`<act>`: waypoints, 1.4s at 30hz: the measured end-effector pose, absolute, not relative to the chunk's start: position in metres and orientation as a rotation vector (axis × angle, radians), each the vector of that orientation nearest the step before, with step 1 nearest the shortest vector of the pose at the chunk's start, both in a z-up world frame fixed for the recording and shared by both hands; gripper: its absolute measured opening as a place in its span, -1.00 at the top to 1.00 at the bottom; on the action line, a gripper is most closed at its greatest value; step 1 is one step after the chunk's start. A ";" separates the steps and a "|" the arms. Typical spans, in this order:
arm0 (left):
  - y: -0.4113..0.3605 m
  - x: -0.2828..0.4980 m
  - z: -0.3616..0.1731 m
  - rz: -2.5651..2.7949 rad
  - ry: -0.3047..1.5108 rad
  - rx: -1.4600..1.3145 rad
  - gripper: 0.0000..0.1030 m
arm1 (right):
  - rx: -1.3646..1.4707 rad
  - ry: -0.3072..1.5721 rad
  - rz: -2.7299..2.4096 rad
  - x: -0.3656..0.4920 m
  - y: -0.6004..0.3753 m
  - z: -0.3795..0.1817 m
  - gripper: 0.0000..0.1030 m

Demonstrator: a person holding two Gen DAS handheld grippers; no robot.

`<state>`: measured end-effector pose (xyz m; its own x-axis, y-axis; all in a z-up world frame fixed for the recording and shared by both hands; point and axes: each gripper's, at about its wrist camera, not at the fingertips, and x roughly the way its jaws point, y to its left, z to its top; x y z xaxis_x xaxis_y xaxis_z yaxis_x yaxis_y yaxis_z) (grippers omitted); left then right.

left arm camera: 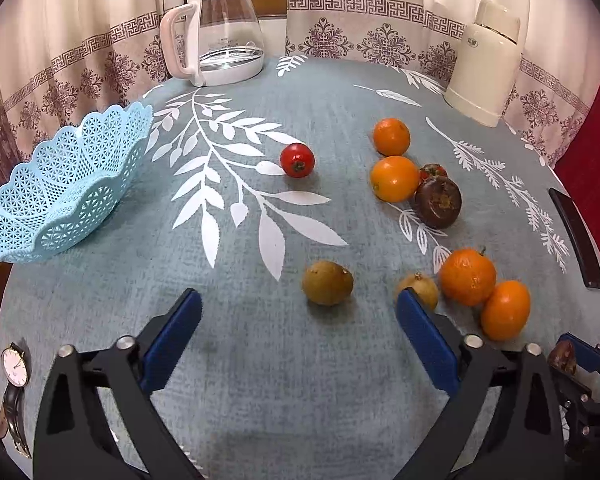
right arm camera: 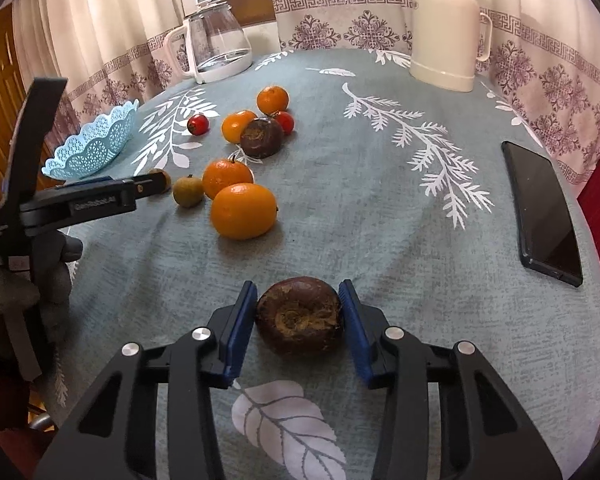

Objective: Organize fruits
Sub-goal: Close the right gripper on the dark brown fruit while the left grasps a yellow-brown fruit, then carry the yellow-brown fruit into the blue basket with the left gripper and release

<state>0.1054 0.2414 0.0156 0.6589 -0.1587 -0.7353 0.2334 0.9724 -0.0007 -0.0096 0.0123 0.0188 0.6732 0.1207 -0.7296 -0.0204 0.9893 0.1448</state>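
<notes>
At the lower centre of the right wrist view, the right gripper (right arm camera: 299, 322) brackets a dark brown fruit (right arm camera: 300, 316), its blue pads touching or nearly touching both flanks; it appears to pinch it. The fruit seems to rest on the tablecloth (right arm camera: 380, 208). A firm, centred squeeze before lifting would likely keep the round fruit from rolling out. The left gripper (left arm camera: 298, 332) is spread wide, empty. The blue basket (left arm camera: 40, 200) waits at the left edge.
</notes>
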 end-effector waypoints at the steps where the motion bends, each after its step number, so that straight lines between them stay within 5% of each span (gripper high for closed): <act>1: 0.241 0.107 0.014 -0.224 0.827 0.096 -0.75 | 0.133 0.825 0.078 -0.010 0.011 0.020 0.17; 20: 0.235 0.113 0.009 -0.286 0.838 0.090 0.39 | 0.181 0.794 0.075 -0.008 0.002 0.025 0.17; 42: 0.291 0.102 0.059 -0.158 0.683 0.041 0.42 | 0.198 0.740 0.069 -0.012 0.010 0.042 0.17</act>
<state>0.1020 0.2914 0.0592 0.7639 -0.1322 -0.6316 0.1592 0.9871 -0.0140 -0.0121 0.0105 0.0419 0.7373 0.1317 -0.6626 0.0076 0.9791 0.2031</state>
